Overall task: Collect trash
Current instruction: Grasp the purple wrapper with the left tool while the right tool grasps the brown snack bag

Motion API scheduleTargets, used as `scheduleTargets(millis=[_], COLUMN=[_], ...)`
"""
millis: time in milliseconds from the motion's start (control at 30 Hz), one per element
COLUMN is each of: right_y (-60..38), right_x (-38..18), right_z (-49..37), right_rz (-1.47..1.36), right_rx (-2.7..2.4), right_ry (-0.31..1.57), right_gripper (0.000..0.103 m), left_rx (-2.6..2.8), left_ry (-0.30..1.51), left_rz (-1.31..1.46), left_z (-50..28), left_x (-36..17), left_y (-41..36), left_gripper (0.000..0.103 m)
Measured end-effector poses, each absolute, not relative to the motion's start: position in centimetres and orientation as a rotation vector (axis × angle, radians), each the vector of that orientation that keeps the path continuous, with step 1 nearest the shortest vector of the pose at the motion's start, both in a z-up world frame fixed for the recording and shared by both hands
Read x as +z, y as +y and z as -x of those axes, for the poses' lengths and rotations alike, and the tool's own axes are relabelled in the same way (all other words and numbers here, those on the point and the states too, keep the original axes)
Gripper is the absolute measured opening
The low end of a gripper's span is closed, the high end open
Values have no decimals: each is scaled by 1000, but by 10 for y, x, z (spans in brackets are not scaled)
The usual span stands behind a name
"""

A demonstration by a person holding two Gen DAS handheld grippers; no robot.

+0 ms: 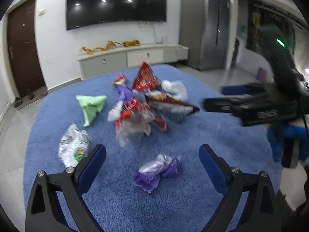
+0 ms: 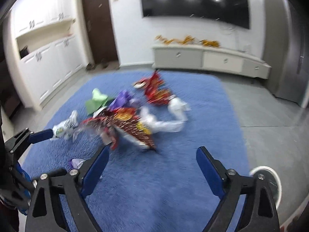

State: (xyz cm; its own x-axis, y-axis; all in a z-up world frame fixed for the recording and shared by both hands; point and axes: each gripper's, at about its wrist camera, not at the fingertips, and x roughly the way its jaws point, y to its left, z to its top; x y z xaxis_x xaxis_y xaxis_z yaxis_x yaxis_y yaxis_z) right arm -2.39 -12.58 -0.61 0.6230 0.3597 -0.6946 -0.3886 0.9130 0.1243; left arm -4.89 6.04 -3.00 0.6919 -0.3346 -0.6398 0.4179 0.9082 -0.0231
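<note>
Both my pairs of jaws stand spread wide with nothing between them: my left gripper [image 1: 152, 152] hangs over the purple wrapper [image 1: 157, 171] on the blue rug [image 1: 193, 203], my right gripper [image 2: 152, 158] over bare pile just short of the heap. If I close the left from here, I judge the thin foil could slide off one pad or the pads could pinch rug fibres with it. The silver-white bag [image 1: 74, 148] lies just beside my left finger and could get nudged. Farther out, the red snack bags [image 1: 139, 114], green paper [image 1: 90, 106] and white tissue [image 1: 175, 89] overlap, so my right could drag several at once. Both views are smeared; I cannot read labels or tell how many pieces the heap holds. A white round rim [image 2: 274, 176], perhaps the bin, is cut off behind my right finger.
</note>
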Motion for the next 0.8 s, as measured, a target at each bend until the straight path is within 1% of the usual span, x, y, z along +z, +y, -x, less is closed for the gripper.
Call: scheduleTargets(millis=[100, 167, 200, 233, 267, 300, 333, 367, 400, 433, 533, 667, 800], right_y=[-112, -104, -101, -98, -96, -95, -95, -96, -99, -101, -111, -129, -157], right_x=[-20, -28, -30, -35, -38, -41, -43, -44, -43, -43, -37, -23, -10], right_z=[6, -7, -10, -15, -19, -21, -23, -21, -18, -17, -6, 17, 32], right_rz=[72, 81, 86, 93, 97, 98, 98, 93, 86, 83, 55, -7, -91], right_rx=[452, 460, 463, 468, 474, 482, 487, 495, 505, 510, 538, 575, 577], right_ry=[831, 848, 853, 865, 877, 887, 892, 889, 879, 873, 850, 803, 762], right_gripper=[83, 78, 76, 70, 61, 55, 45, 40, 37, 31, 26, 25, 25], left_rx=[-447, -454, -456, -459, -463, -469, -474, -482, -490, -495, -495, -505, -530], left_ry=[726, 752, 766, 783, 798, 820, 832, 837, 838, 837, 829, 809, 776], left_rz=[-134, -131, -127, -120, -116, -112, -110, -107, -108, -112, -127, -119, -109], left_z=[40, 32, 29, 27, 25, 23, 21, 22, 22, 24, 31, 42, 52], left_x=[-40, -46, -49, -54, -57, -61, -63, -65, -65, -64, -62, -55, -36], left_y=[59, 59, 58, 58, 58, 58, 57, 57, 57, 56, 52, 48, 38], left_gripper=[96, 92, 87, 81, 78, 71, 64, 61, 55, 54, 52, 52, 51])
